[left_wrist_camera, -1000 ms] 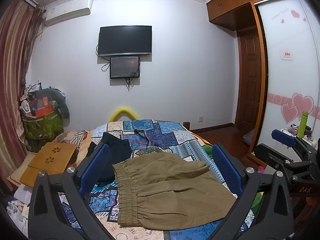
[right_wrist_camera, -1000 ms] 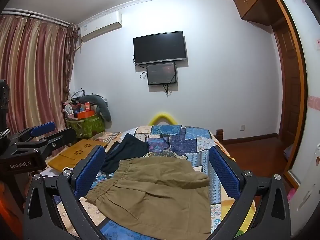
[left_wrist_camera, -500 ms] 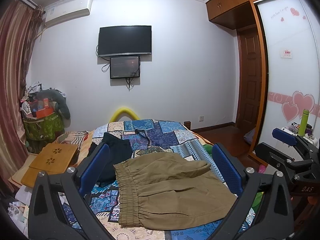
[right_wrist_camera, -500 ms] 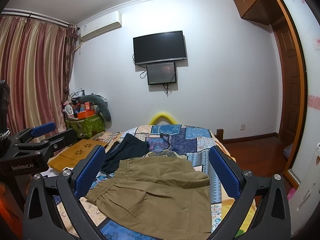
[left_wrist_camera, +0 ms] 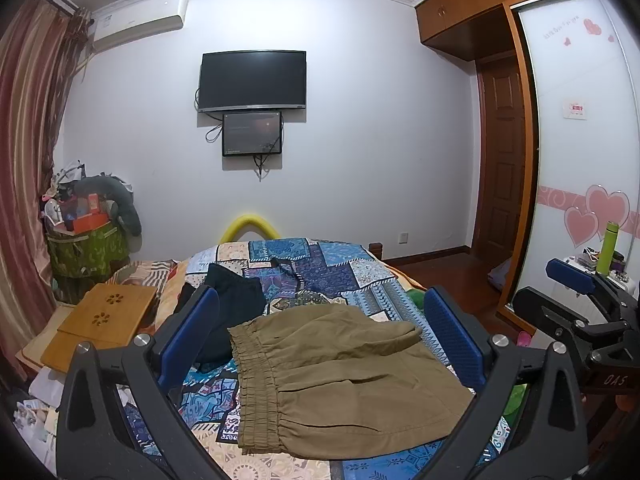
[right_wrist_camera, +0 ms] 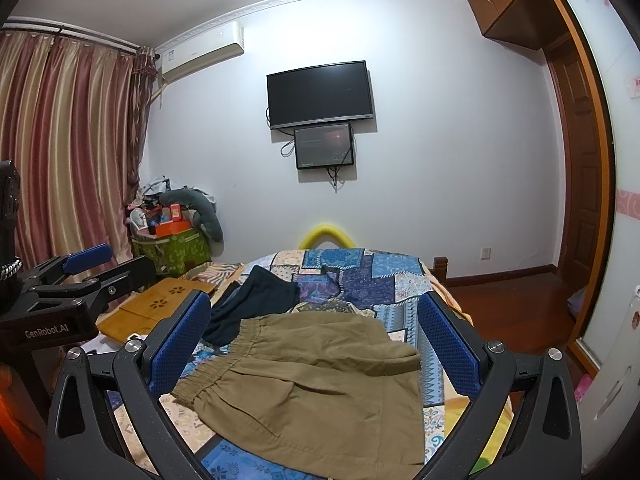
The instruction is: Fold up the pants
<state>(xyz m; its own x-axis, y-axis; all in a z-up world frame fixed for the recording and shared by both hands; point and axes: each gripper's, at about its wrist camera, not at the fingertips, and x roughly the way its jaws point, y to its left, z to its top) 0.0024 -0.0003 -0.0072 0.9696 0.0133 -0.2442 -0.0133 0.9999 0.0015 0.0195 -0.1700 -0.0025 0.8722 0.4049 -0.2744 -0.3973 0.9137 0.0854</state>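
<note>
Both tongs, left gripper (left_wrist_camera: 320,336) and right gripper (right_wrist_camera: 314,340), hang open over the seemingly folded pants (left_wrist_camera: 340,372), ready to grab.

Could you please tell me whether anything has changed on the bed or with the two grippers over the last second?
Nothing has visibly changed. The folded khaki cotton pants lie in the same shape on the blue patchwork bedspread, with the dark navy garment beside them. The left gripper and right gripper both stay open above the bed, holding nothing.
</note>
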